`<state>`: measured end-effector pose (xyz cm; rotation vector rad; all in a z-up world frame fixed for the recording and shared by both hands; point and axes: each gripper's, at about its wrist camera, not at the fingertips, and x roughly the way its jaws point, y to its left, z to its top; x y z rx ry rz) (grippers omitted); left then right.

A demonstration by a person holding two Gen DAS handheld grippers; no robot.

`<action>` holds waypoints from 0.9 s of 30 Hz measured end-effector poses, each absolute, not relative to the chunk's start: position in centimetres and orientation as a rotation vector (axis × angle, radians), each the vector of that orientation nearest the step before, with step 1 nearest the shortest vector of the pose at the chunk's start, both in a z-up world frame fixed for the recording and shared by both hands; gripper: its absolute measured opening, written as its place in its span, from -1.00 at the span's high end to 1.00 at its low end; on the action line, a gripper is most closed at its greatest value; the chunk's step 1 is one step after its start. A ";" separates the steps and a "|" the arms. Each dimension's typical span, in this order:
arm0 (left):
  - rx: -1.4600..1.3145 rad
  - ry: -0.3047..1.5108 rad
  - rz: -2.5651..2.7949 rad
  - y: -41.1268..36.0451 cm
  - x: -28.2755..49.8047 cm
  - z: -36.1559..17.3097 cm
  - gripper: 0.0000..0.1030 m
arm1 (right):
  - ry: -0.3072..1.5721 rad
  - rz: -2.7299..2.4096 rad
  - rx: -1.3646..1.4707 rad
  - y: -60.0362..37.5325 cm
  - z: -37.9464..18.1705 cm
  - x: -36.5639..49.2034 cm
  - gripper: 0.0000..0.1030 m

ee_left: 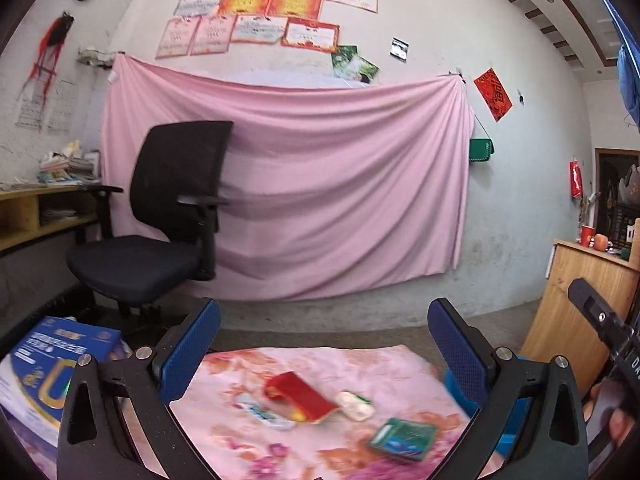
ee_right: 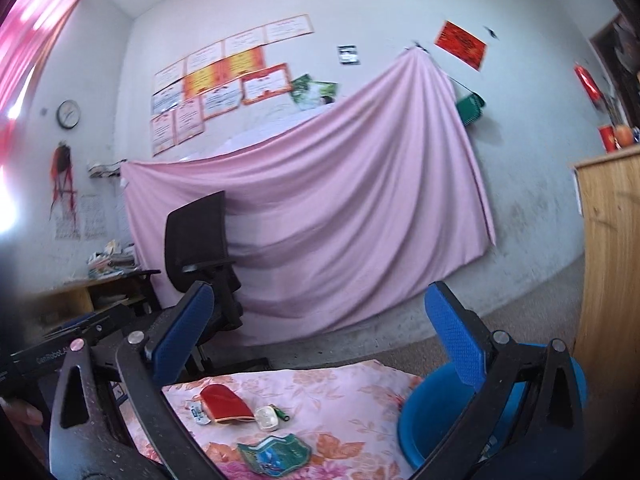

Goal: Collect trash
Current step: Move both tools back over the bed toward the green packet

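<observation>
right gripper (ee_right: 320,332) wide open, nothing between the blue pads (ee_right: 452,332), held above the near edge of the floral cloth (ee_right: 340,392). On the cloth: red wrapper (ee_right: 226,404), small white-blue packet (ee_right: 198,414) touching its left side, white wrapper (ee_right: 267,417) just right of it, green packet (ee_right: 276,454) nearer the camera. Blue bin (ee_right: 424,420) at the cloth's right edge, partly hidden behind the right finger. Black office chair (ee_right: 200,236) behind, in front of pink sheet (ee_right: 320,208) on the wall. Frame slightly blurred
</observation>
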<state>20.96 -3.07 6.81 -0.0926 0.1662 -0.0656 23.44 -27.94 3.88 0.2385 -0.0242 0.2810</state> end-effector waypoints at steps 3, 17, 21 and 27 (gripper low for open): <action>-0.096 0.147 -0.041 -1.5 20.2 5.6 -0.97 | -0.037 0.295 0.200 -26.4 3.8 23.2 -1.00; -0.109 0.197 0.037 2.9 18.7 2.0 -0.97 | 0.079 0.408 -0.062 -19.8 1.5 24.0 -1.00; -0.122 0.238 0.032 3.0 19.4 1.5 -0.97 | 0.147 0.414 -0.112 -18.9 0.4 24.6 -1.00; -0.135 0.352 0.033 3.2 21.5 0.5 -0.97 | 0.325 0.437 -0.123 -18.5 -1.3 27.3 -1.00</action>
